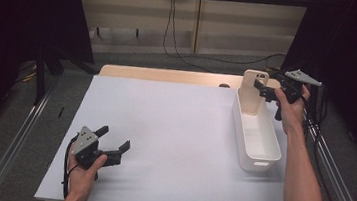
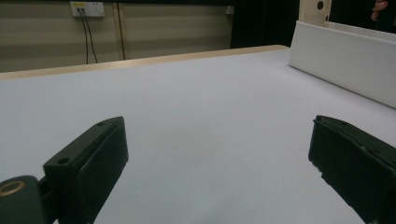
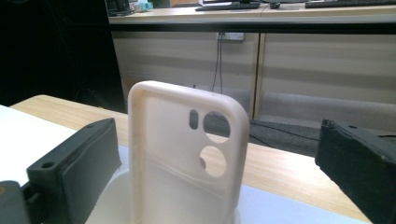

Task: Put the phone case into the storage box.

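Note:
A cream phone case [image 1: 253, 91] stands upright at the far end of a long white bin [image 1: 260, 162], leaning on its end wall. My right gripper [image 1: 263, 89] is at the case's top edge, jaws open. In the right gripper view the case [image 3: 182, 158] stands between the two black jaws of that gripper [image 3: 215, 140], with a narrow gap at the left pad and a wide one at the right. My left gripper [image 1: 114, 138] rests open near the table's front left, nothing between its jaws [image 2: 215, 154]. From there the bin wall [image 2: 341, 60] and case [image 2: 314, 11] show far off.
A white sheet [image 1: 173, 130] covers the wooden table [image 1: 169, 75], whose bare strip shows at the back. The bin sits along the right side. Black curtains flank the table and metal rails run along both sides. Cables hang from a wall socket behind.

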`<state>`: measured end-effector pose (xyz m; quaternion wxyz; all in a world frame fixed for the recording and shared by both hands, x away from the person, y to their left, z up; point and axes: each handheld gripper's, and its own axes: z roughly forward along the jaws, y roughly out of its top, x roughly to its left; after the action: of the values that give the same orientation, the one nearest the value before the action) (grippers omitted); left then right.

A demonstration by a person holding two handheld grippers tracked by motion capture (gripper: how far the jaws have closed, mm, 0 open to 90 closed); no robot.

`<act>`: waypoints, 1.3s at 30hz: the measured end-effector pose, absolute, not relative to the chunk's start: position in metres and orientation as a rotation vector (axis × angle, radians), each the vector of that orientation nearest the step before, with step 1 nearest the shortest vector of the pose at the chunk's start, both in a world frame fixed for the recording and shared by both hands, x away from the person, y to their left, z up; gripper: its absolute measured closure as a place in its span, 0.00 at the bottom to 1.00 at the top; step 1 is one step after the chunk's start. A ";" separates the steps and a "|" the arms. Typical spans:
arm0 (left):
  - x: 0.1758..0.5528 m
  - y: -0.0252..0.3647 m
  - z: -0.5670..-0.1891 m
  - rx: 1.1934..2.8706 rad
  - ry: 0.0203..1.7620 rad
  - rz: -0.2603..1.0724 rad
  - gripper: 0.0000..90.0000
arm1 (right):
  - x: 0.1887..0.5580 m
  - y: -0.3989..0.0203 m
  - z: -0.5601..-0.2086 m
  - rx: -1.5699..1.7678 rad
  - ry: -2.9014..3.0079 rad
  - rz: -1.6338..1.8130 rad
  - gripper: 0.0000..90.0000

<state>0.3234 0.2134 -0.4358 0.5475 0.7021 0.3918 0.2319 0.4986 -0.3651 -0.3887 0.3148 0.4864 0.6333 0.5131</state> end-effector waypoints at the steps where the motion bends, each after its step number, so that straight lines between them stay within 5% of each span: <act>1: 0.323 0.214 -0.436 1.660 0.929 0.551 0.05 | 0.498 -0.365 -0.389 1.278 1.669 1.350 0.00; 39: 0.318 0.224 -0.433 1.623 0.928 0.570 0.05 | 0.457 -0.358 -0.382 1.265 1.654 1.376 0.02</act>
<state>0.3180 0.2239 -0.4328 0.5591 0.6885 0.3936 0.2418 0.4572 -0.3578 -0.3818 0.3172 0.4808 0.6285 0.5227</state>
